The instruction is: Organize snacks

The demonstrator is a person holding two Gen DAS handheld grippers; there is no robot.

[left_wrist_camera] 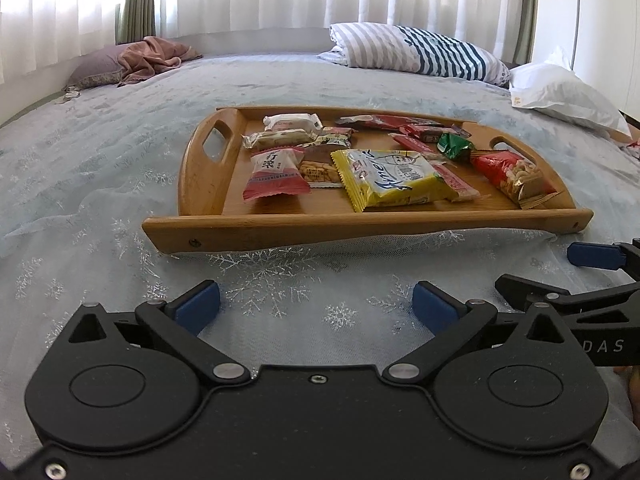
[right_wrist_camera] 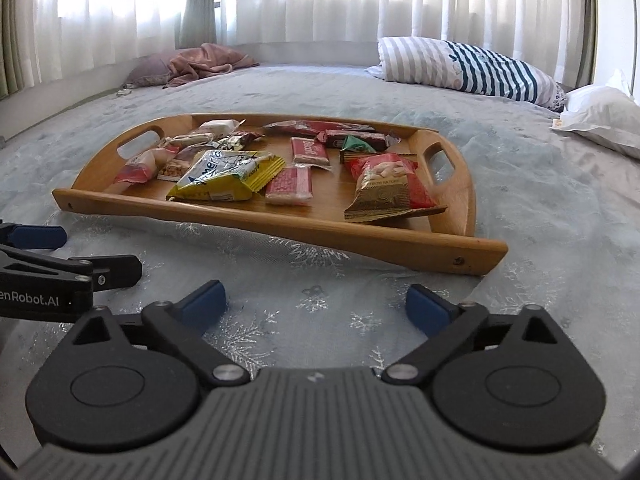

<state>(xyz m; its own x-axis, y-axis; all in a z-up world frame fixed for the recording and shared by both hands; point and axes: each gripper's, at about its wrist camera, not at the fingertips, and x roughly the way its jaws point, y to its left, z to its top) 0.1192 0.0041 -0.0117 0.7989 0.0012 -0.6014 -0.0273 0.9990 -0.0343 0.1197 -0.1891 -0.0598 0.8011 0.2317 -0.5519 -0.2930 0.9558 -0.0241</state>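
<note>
Now the left gripper [left_wrist_camera: 316, 306] is spread wide with nothing between its blue pads. The right gripper [right_wrist_camera: 316, 306] is spread wide too, and it holds nothing. Both hang over the pale blue bedspread [left_wrist_camera: 120, 152]. At twelve o'clock from them sits the wooden tray [left_wrist_camera: 360, 226] on the bed. The snacks lie inside it, like the yellow packet [left_wrist_camera: 394, 178] in the middle and the red nut bag [right_wrist_camera: 384, 184] toward three o'clock.

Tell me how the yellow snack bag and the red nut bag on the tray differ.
The yellow snack bag lies near the middle of the wooden tray; the red nut bag lies by the right handle. The yellow snack bag is opaque with blue lettering; the red nut bag shows nuts and has a gold end. Both lie flat, untouched.
</note>
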